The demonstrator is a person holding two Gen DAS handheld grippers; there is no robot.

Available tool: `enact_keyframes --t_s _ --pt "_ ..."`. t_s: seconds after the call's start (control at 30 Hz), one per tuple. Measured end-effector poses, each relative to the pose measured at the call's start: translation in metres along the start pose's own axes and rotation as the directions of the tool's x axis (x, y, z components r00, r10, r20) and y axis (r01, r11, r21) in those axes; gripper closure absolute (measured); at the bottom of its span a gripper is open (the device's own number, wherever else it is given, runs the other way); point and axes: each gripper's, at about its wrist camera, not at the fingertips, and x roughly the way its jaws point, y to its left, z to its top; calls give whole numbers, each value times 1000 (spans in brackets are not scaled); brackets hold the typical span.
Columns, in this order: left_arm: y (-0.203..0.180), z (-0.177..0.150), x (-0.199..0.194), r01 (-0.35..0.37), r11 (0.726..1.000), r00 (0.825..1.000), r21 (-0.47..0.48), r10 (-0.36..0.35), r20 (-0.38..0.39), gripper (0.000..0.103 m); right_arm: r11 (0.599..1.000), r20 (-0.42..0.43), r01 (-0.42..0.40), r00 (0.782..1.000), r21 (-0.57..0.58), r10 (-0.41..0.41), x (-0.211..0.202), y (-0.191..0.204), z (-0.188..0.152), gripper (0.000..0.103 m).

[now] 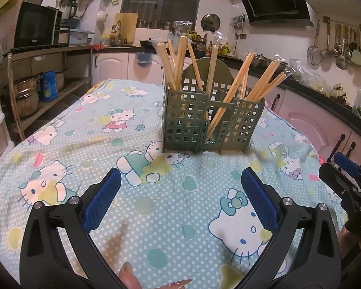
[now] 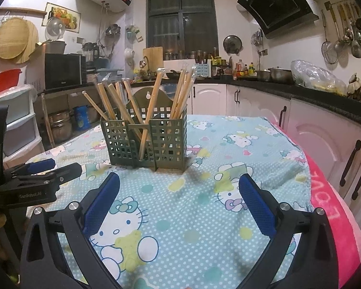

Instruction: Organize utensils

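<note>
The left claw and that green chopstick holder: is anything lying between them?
No, only bare cartoon tablecloth between the left claw and the holder, seen in the left wrist view.

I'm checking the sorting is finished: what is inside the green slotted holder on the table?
The green holder holds wooden chopsticks, standing tilted in its left, middle and right compartments, some still in clear sleeves. Their lower ends are partly hidden behind the grid walls, so anything lying at the bottom cannot be seen.

Green lattice caddy (image 1: 213, 118), tan chopsticks (image 1: 178, 62), blue-padded black tongs (image 1: 180, 200), turquoise polka-dot cartoon-cat tablecloth (image 1: 89, 144)
</note>
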Motion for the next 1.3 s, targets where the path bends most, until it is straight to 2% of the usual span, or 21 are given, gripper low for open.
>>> enact_keyframes --t_s 1.3 --pt "4 -1 -3 -19 1000 1000 -11 20 6 11 1000 -1 8 1000 13 -8 0 -3 -3 7"
